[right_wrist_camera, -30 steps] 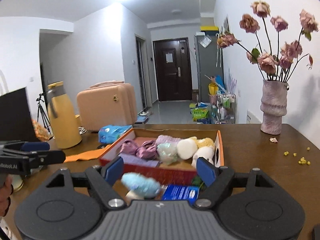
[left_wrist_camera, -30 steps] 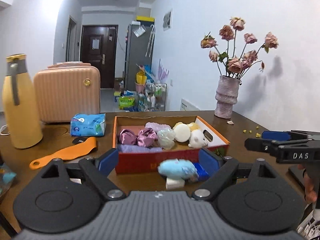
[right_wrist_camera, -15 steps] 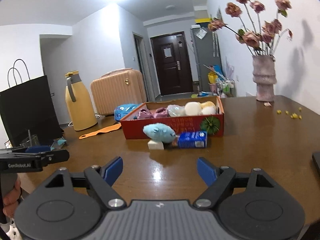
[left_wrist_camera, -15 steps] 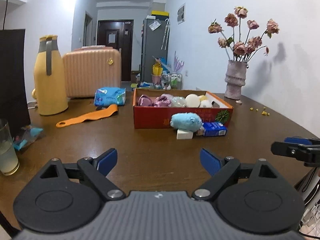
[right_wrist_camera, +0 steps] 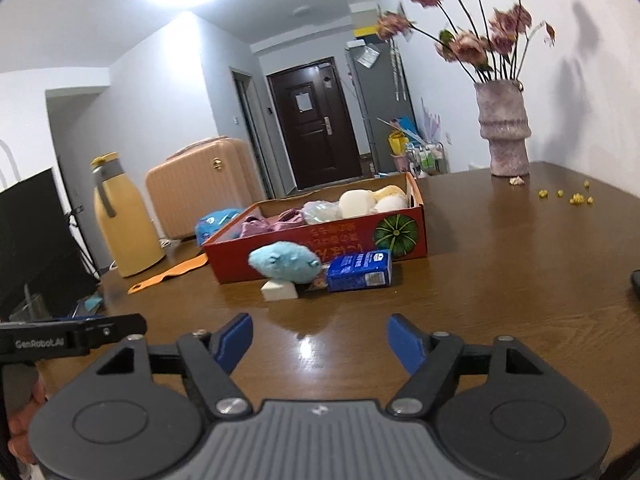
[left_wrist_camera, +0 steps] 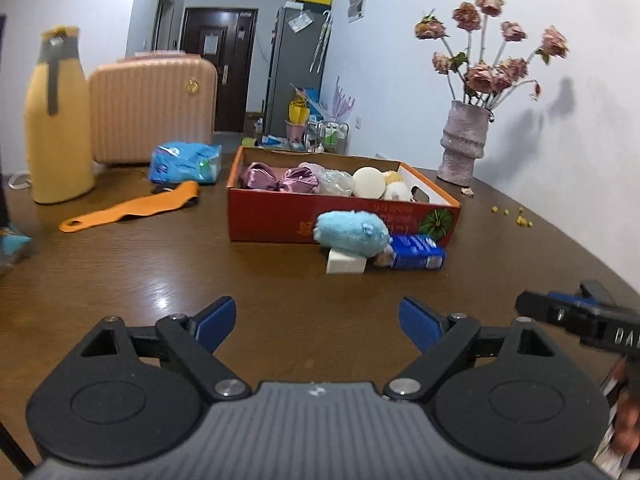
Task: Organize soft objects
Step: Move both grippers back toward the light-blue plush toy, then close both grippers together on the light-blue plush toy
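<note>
On the brown wooden table (left_wrist_camera: 160,280), a red cardboard box (left_wrist_camera: 280,220) sits at about twelve o'clock from both tools, already holding purple satin bows (left_wrist_camera: 276,176), a round white pad (left_wrist_camera: 368,182) and other soft pieces. Just in front of the box, a light blue plush toy (left_wrist_camera: 352,230) rests on a white sponge block (left_wrist_camera: 346,266), touching a blue carton (left_wrist_camera: 418,252) at its three o'clock side. The left tool (left_wrist_camera: 316,320) hangs released over bare table, nothing between its blue pads. The right tool (right_wrist_camera: 320,338) is also released and empty, its jaws having just been closing a little. Nothing lies between either tool and the plush toy. At ten o'clock lie an orange strap (left_wrist_camera: 132,208), a blue packet (left_wrist_camera: 186,162), a yellow flask (left_wrist_camera: 56,120) and a pink suitcase (left_wrist_camera: 152,108). At two o'clock a vase of dried roses (left_wrist_camera: 464,148) stands by the white wall, with yellow crumbs (left_wrist_camera: 516,216) nearby. A hallway with a dark door (left_wrist_camera: 218,64) lies beyond.
</note>
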The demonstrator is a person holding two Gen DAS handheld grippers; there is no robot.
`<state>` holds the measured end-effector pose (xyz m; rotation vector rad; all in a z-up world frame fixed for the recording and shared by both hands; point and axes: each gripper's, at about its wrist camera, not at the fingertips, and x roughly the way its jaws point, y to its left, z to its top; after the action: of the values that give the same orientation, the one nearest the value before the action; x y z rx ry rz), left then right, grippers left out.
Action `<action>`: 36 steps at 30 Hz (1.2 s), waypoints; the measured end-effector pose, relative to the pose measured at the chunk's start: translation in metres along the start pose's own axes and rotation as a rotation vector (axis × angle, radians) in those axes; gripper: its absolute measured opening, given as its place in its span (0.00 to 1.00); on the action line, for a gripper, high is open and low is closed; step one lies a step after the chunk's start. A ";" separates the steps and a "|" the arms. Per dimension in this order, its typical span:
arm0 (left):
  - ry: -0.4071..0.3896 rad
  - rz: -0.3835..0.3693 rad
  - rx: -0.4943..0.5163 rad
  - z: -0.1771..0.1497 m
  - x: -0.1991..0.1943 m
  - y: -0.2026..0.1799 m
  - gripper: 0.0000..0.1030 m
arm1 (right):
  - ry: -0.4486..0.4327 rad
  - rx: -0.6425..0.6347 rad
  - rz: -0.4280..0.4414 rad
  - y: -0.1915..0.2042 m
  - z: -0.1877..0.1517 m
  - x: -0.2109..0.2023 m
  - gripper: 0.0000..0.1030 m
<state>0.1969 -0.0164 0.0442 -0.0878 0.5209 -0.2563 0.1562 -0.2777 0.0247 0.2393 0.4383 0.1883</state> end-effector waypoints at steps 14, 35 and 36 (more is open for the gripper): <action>0.147 -0.170 -0.263 0.077 0.165 0.028 0.59 | 0.114 0.109 0.174 -0.021 0.054 0.153 0.58; 0.160 -0.375 -0.270 0.017 0.076 0.027 0.39 | 0.123 -0.023 0.263 0.021 0.015 0.097 0.52; 0.168 -0.382 -0.259 0.008 0.070 0.026 0.39 | 0.140 -0.029 0.259 0.023 0.005 0.088 0.53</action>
<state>0.2650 -0.0093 0.0139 -0.4231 0.7023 -0.5720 0.2334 -0.2360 0.0009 0.2550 0.5424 0.4668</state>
